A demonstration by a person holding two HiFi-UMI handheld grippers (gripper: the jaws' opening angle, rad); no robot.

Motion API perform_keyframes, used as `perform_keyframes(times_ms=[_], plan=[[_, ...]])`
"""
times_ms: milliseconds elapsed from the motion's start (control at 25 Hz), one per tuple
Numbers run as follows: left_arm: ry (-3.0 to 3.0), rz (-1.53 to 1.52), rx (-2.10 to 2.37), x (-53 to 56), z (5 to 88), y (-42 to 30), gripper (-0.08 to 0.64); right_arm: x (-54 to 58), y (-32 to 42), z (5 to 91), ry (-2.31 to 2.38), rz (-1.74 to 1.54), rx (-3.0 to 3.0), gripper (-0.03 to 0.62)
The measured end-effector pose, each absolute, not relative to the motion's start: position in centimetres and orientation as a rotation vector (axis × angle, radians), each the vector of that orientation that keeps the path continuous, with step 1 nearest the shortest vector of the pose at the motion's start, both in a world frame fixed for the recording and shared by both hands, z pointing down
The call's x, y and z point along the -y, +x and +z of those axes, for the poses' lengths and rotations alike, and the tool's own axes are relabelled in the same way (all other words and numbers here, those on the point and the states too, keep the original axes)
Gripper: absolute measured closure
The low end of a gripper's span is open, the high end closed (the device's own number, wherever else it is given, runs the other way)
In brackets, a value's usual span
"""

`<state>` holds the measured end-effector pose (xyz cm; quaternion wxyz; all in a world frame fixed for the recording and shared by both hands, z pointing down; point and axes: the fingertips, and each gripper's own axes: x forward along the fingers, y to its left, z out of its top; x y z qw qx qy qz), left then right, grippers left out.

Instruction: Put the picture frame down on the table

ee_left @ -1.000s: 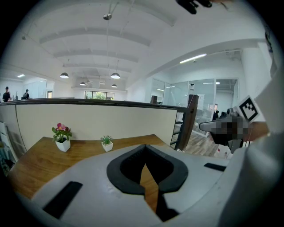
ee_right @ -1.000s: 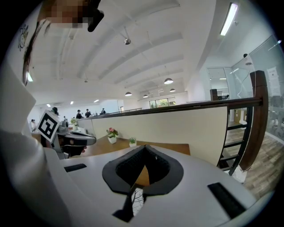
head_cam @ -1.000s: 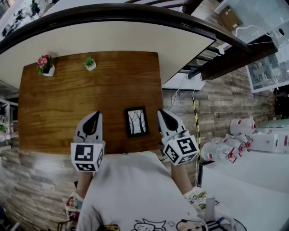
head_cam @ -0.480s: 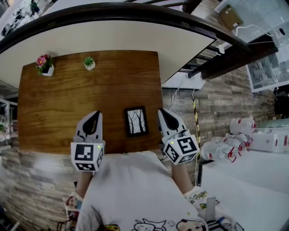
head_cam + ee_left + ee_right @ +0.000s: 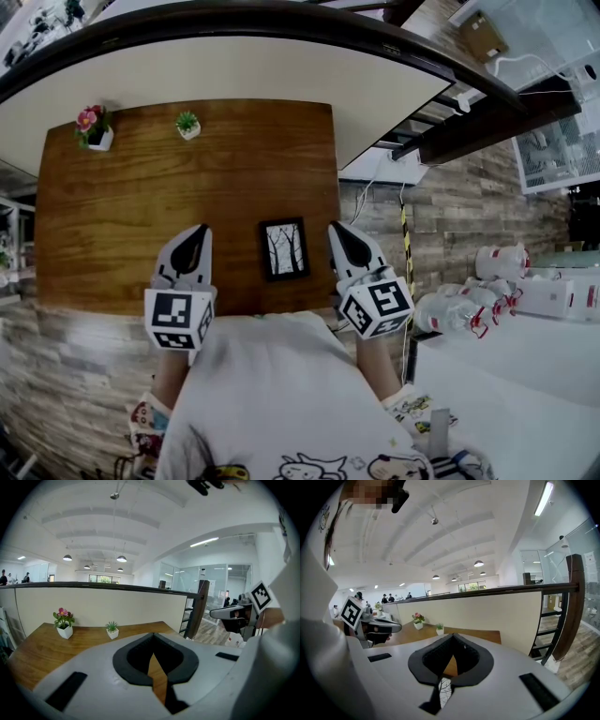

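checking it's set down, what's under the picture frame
The picture frame lies flat on the wooden table. The patch directly beneath it is covered.
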<state>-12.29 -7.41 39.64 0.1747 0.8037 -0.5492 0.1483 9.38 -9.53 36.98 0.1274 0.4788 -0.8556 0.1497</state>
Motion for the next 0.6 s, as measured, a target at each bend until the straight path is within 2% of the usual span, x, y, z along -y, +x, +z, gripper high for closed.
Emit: perform_keyframes(times_ms=[600], plan=[[2.298,0.431,1.545,8.1,40.0,-12.6,0.558,9.4,9.5,38.2,1.389,0.465,2.466,0.594]])
